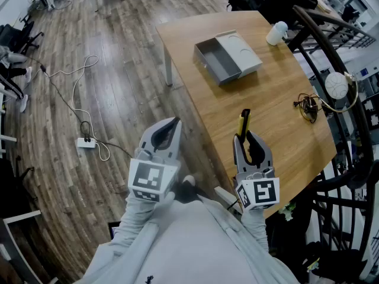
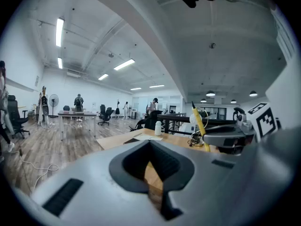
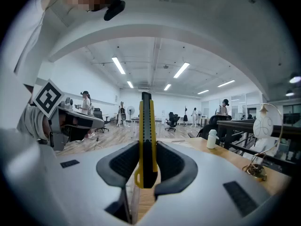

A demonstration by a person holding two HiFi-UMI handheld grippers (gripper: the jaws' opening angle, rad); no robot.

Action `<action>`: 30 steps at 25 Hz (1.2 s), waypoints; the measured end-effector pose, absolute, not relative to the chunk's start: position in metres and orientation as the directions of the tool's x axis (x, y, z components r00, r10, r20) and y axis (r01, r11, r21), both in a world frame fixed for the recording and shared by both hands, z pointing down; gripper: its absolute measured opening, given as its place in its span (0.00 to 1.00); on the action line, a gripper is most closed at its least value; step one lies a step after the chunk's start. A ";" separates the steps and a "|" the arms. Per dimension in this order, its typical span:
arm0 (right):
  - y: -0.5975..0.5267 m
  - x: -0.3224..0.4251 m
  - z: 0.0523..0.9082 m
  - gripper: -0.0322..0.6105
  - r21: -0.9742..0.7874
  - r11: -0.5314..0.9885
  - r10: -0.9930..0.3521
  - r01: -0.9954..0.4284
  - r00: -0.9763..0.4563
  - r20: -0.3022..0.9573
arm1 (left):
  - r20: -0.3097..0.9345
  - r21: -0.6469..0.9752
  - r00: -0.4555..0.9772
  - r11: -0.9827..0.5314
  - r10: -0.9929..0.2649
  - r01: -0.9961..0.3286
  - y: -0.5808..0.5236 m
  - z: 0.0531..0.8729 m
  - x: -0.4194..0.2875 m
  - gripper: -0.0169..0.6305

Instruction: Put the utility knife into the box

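Left gripper (image 1: 167,136) is closed on nothing, off the table (image 1: 278,129) edge. Box (image 1: 232,76) sits open at the table's far end. Knife (image 1: 244,126) is clamped in the right gripper (image 1: 251,147), sticking up. I'd reach forward, tip it flat, and lower it in before releasing.

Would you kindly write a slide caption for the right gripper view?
Right tongs clamp an upright yellow utility knife over the wooden table.

Smooth light-wood table (image 1: 278,129); matt grey box (image 1: 220,61); yellow plastic utility knife (image 3: 146,140).
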State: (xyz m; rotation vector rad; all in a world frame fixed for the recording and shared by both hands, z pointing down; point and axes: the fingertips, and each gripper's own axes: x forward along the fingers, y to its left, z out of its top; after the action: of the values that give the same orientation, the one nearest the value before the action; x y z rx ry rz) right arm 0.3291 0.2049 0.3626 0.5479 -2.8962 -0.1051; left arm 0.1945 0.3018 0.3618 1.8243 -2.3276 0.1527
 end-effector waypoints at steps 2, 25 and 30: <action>0.203 0.331 0.364 0.25 0.105 0.929 -0.368 -0.355 -0.914 0.172 | 0.224 0.027 -0.229 0.240 -0.947 -0.970 0.301 0.367 0.197 0.05; 0.186 0.291 0.395 0.25 0.054 0.968 -0.251 -0.245 -0.953 0.167 | 0.074 -0.108 -0.429 0.420 -0.900 -0.901 0.326 0.377 0.168 0.05; 0.162 0.229 0.395 0.25 0.061 0.967 -0.252 -0.245 -0.953 0.170 | 0.070 -0.090 -0.428 0.422 -0.901 -0.902 0.302 0.380 0.105 0.05</action>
State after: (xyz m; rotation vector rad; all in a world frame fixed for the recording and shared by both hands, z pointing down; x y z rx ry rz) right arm 0.2290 0.1617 0.3949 0.3750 -2.9398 -0.0586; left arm 0.1052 0.3018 0.3795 1.6737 -2.6398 0.1786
